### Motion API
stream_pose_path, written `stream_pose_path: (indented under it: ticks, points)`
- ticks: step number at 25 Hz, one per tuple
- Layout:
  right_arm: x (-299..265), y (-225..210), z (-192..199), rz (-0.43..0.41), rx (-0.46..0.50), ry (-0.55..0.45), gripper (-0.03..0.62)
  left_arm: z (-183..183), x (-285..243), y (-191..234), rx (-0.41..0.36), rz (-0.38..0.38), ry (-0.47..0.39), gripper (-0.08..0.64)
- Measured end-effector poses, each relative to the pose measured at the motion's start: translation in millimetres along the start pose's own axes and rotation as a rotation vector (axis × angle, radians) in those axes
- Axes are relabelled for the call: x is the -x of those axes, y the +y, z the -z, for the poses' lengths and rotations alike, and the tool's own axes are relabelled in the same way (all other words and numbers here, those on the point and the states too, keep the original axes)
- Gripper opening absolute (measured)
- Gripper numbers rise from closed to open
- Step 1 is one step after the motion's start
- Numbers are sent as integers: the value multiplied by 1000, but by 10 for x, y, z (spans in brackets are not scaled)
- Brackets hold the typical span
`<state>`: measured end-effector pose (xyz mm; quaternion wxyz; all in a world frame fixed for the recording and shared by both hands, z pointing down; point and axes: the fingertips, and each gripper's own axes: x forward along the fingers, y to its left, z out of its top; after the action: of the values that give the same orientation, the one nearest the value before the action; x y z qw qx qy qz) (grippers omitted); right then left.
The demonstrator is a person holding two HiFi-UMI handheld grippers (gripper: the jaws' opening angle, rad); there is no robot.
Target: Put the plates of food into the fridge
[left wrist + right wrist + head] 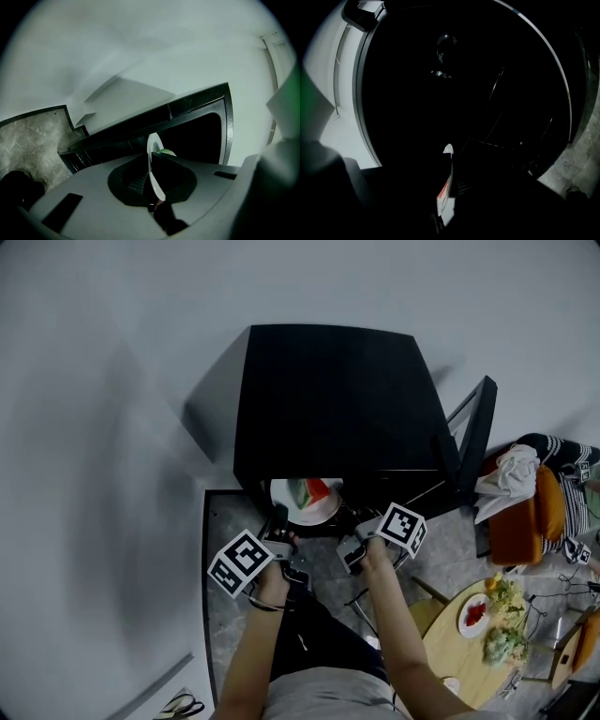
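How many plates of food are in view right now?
2. The watermelon plate is held by the left gripper and right gripper at the fridge opening; the red-food plate sits on the round table. The greens beside it may hide more.

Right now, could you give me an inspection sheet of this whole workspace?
Surface: grey stone floor; round wooden table at the right.
Job's things: black fridge, door open; plate with watermelon at its opening; second plate with red food on the table.
Clutter: greens on the table; cloth on an orange chair.
Grippers: left gripper and right gripper both shut on the plate's rim.
Cables: thin cables right of the table.
Surroundings: plain pale wall.
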<state>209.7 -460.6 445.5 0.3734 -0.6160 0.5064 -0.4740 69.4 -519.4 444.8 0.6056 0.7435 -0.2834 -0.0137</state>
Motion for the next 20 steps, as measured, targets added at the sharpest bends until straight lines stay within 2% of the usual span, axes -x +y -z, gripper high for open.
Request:
stream_pose_path:
  ticks: [11,16,20]
  points:
    - [-142,-17,-61,12,29,-15,21,-63,-110,42,20,-14,-8,26]
    - [-181,25,-106,80,196,-49,23,-86,-139,58,69,-4,-28,25]
    - [23,71,-232,148,380,-134,25,-124,-162,51,81,-3,-26,25]
